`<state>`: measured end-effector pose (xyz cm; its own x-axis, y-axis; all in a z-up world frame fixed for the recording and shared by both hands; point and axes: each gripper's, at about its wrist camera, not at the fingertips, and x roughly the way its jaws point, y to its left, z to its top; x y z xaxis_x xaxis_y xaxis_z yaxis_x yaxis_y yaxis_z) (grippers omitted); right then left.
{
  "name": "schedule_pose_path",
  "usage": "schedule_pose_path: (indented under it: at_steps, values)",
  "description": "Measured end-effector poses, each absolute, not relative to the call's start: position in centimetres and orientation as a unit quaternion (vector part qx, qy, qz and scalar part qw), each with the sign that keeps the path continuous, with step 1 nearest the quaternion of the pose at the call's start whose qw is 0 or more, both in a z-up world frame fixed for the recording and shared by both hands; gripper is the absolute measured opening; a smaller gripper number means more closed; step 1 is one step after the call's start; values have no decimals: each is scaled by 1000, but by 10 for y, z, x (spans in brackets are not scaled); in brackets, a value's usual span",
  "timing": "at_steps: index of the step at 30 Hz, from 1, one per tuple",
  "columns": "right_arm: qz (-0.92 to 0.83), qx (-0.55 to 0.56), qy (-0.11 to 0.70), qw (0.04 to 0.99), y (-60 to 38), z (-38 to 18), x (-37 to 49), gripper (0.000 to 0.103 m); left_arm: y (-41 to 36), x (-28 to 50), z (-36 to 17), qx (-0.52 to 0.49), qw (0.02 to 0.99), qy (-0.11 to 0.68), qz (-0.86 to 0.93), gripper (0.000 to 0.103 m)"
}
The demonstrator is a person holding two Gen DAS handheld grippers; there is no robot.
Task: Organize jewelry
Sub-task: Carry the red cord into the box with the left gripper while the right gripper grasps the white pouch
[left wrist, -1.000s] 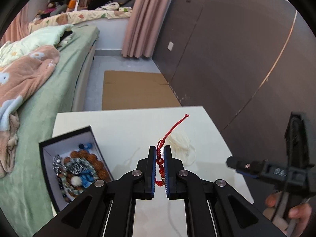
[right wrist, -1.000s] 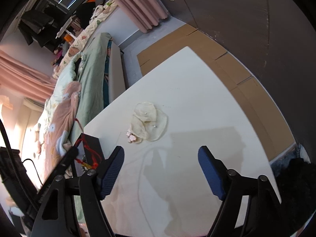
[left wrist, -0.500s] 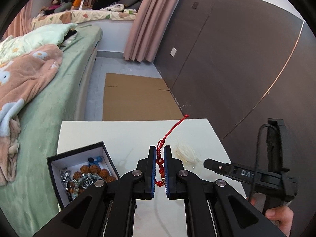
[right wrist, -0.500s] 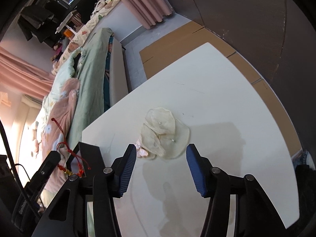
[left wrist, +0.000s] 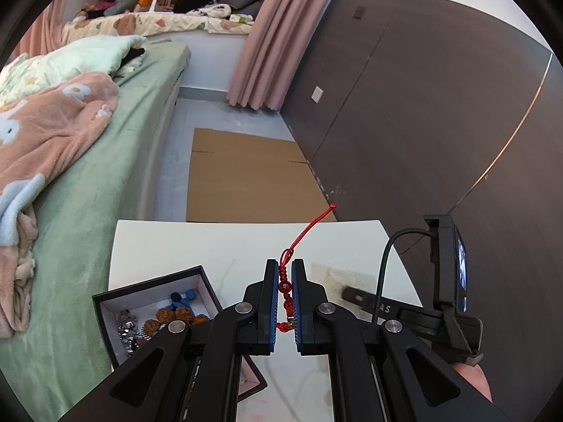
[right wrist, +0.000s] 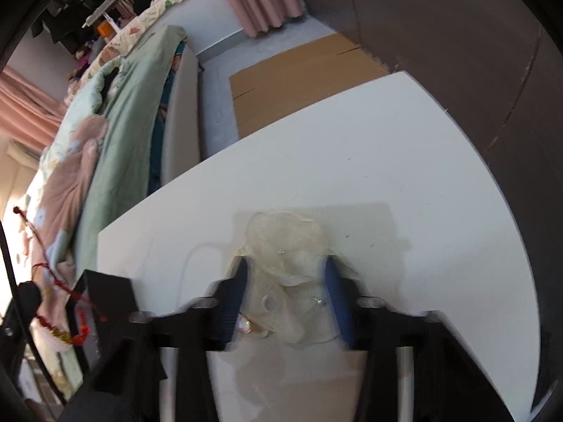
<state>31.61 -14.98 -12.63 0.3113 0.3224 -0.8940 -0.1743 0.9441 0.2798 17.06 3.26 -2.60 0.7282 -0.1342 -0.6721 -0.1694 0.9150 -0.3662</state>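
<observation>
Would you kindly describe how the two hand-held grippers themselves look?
Both are black angular frames with silver pivot screws and flat blue pads. The left hand-held gripper shows ribbed pads; the right hand-held gripper carries a black cable and white lettering on its arm.

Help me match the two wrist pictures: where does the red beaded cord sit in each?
Left wrist: red beaded cord low centre, clamped in the left gripper, tail rising up-right.
Right wrist: far left edge, dangling beside the black box.
Shared landmark: the black box, lower left in both.
</observation>
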Motion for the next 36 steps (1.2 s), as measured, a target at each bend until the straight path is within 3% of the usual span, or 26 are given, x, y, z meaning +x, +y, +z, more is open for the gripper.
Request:
schedule_pose_path:
  at_steps: [20, 34, 35, 36]
  values:
    - [223, 181, 467, 836, -198, -53, 268, 3, 63, 130, -11, -218, 913, 341, 59, 7]
    - [291, 191, 427, 835, -178, -28, 228, 3, 85, 115, -23, -251, 893, 366, 74, 9]
    - [298, 192, 425, 833, -174, -27, 225, 3, 87, 116, -24, -252, 890, 372, 75, 18]
    - [303, 193, 425, 831, -172, -27, 223, 3, 90, 117, -25, -255, 888, 376, 76, 43]
